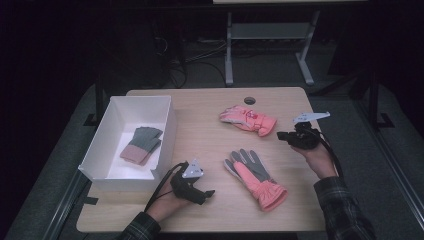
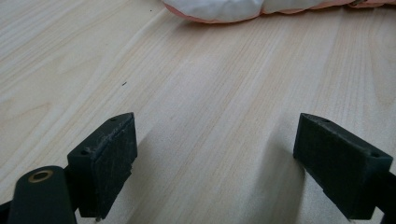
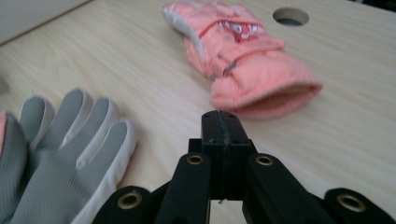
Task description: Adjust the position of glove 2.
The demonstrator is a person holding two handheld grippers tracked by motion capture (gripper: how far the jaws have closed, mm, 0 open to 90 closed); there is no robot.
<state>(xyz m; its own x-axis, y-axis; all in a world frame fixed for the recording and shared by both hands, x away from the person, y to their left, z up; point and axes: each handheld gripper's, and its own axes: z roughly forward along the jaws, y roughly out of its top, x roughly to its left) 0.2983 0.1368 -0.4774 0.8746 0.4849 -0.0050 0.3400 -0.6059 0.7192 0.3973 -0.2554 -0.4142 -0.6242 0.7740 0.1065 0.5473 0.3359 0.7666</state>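
Gloves [image 1: 248, 119] right of white box [image 1: 107, 131]

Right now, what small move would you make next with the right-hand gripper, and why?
Probably open its jaws and ease toward the far pink glove. The right gripper is shut on nothing, just short of that glove's cuff. One pair of gloves lies in the white box; two pink gloves lie on the table.

A white box [image 1: 165, 125] at the table's [image 1: 200, 145] left edge holds a folded grey-and-pink knit glove [image 1: 141, 145].
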